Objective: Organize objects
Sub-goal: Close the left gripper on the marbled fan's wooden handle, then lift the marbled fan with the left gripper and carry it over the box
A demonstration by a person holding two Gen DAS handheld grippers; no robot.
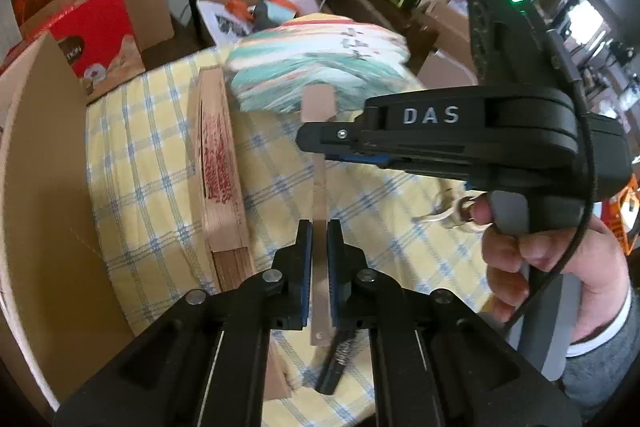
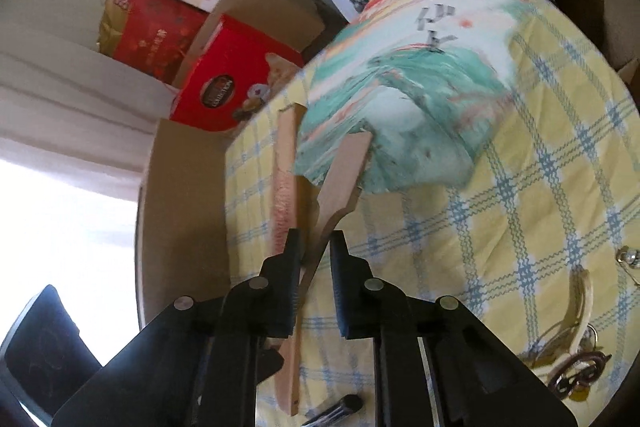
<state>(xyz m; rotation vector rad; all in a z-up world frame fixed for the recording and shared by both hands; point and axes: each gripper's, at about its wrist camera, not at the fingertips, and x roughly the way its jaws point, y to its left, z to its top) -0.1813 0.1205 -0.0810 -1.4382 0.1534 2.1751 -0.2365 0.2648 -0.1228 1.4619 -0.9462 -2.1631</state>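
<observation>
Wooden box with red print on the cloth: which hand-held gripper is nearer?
Left, likely. The left hand-held gripper sits just right of the wooden box, shut on the fan's handle. The right hand-held gripper clamps the handle farther along, apparently farther from the box.

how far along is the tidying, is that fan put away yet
Not put away yet. Both grippers hold the folding fan, leaf spread wide above the checked tablecloth. The left gripper pinches its wooden guard stick low down; the right gripper grips the stick higher. Nothing looks finished: the fan's long wooden box lies beside it, and a black pen and keys lie loose.
</observation>
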